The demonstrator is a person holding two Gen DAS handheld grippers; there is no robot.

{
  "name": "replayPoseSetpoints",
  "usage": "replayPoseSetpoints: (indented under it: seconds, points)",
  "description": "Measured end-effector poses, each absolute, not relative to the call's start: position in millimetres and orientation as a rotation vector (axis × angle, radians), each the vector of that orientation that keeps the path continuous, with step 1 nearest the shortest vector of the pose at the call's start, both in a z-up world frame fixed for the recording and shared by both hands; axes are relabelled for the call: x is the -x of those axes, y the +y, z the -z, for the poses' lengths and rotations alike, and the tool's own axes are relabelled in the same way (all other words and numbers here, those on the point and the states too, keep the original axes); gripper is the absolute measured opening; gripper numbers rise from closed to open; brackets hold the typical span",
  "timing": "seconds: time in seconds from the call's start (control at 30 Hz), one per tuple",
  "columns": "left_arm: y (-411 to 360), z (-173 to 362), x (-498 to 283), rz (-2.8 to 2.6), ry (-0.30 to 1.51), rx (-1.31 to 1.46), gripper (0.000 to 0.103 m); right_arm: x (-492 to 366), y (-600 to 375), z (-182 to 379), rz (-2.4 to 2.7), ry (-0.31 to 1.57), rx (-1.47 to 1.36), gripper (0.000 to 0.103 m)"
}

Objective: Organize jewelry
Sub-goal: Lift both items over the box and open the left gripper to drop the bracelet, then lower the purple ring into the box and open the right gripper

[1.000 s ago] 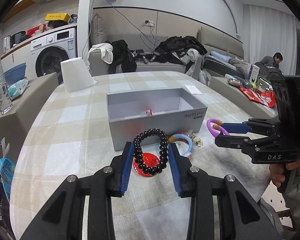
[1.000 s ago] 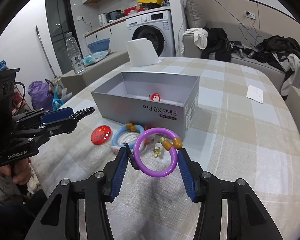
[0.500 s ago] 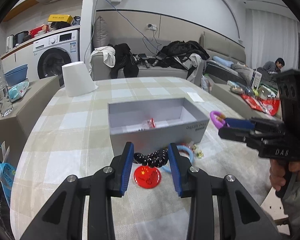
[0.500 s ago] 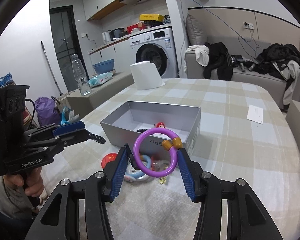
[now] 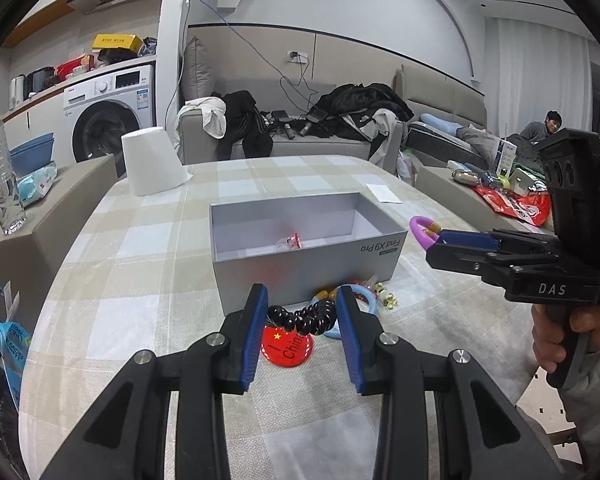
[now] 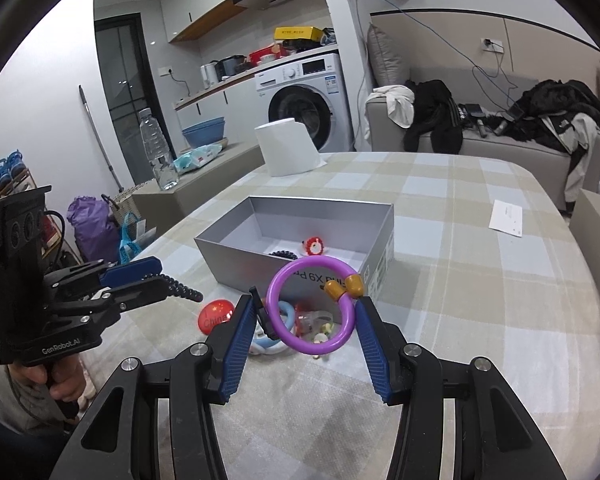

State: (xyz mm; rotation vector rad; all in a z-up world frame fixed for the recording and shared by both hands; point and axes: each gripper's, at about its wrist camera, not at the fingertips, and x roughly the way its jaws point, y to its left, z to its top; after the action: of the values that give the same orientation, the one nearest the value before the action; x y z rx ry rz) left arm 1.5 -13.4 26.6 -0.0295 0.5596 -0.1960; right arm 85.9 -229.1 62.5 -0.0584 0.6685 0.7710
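Jewelry lies partly on a checked tablecloth [image 5: 112,280] over a table, largest thing in view, with an open grey box [image 5: 300,256] near its middle. Inside the box sit a small red charm [image 6: 314,246] and a dark beaded piece [image 6: 282,255]. Just in front of the box's near wall lie a red round badge [image 5: 286,346], a light blue ring [image 5: 366,300] and some small trinkets [image 5: 386,298]. The left gripper [image 5: 302,316], tilted down toward the box, is clamped on a black beaded bracelet [image 5: 302,318] that lies squeezed flat between its blue pads, above the badge. The right gripper [image 6: 306,316], held by a hand [image 5: 576,332] at its grip, also slopes downward and pinches a purple ring [image 6: 312,306] with two amber beads, upright, in front of the box
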Motion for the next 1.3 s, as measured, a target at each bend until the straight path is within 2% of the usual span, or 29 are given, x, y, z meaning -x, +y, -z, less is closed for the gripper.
replayPoseSetpoints:
  seconds: [0.73, 1.3]
  points:
    - [-2.0, -58.8, -33.0, 0.183, 0.469, 0.087, 0.03, -106.7, -211.8, -91.0, -0.814, 0.642, -0.012, 0.05]
    - [-6.6, -24.3, -83.6, 0.121, 0.582, 0.084, 0.03, -154.9, -185.3, -64.1, -0.729, 0.747, -0.013, 0.05]
